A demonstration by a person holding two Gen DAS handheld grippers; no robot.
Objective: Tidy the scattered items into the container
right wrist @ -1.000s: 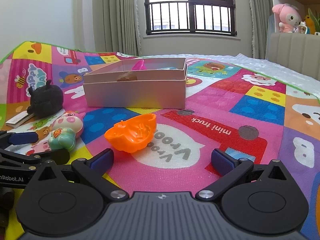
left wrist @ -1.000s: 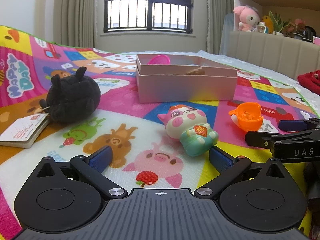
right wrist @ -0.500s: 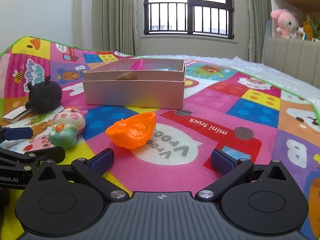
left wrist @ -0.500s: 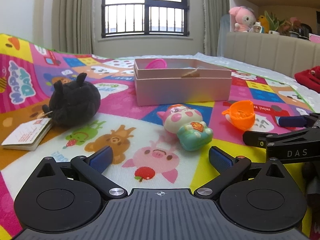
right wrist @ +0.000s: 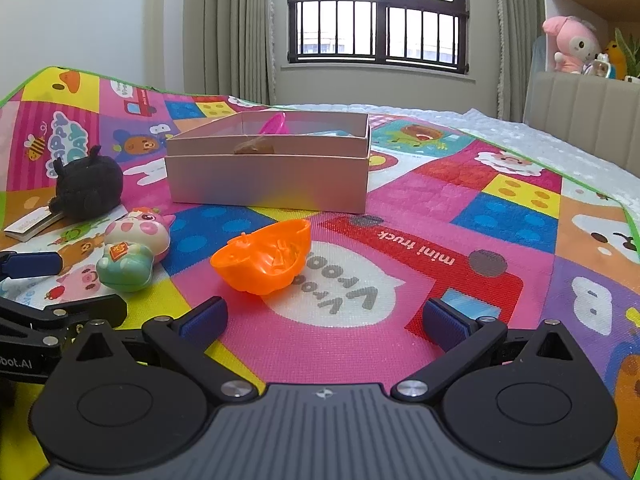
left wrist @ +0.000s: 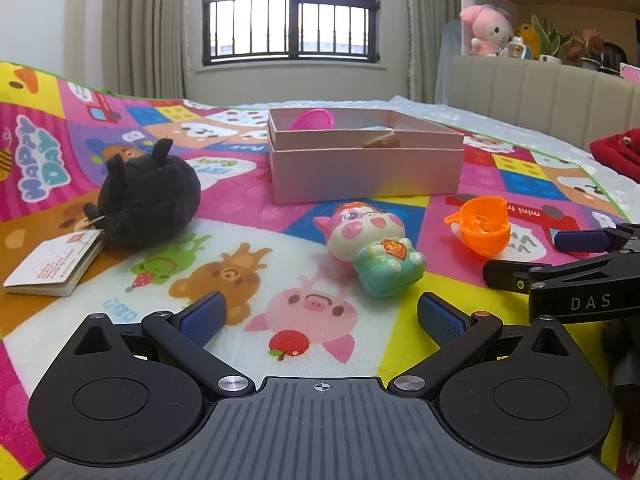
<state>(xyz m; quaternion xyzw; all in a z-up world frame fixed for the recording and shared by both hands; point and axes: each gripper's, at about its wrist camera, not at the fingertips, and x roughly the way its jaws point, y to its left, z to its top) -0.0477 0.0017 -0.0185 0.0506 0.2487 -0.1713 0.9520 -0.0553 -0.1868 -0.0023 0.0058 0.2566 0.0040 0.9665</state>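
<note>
A pink box (left wrist: 366, 172) (right wrist: 267, 178) stands on the colourful mat, holding a magenta cup (left wrist: 313, 119) and a small brown item (left wrist: 381, 143). A pig figurine (left wrist: 370, 250) (right wrist: 132, 250) lies just ahead of my open, empty left gripper (left wrist: 320, 316). An orange shell toy (right wrist: 264, 258) (left wrist: 483, 229) lies just ahead of my open, empty right gripper (right wrist: 324, 316). A black plush (left wrist: 148, 196) (right wrist: 88, 184) with a paper tag (left wrist: 54, 266) sits to the left.
The play mat (right wrist: 460, 216) covers a bed. A padded headboard (left wrist: 540, 92) with a pink plush (left wrist: 486, 30) and plants runs along the right. A red cloth (left wrist: 618, 152) lies at the right edge. A window is behind.
Both grippers have drawn back slightly and risen; the toys and box sit a little farther ahead. Nothing was grasped or moved.
</note>
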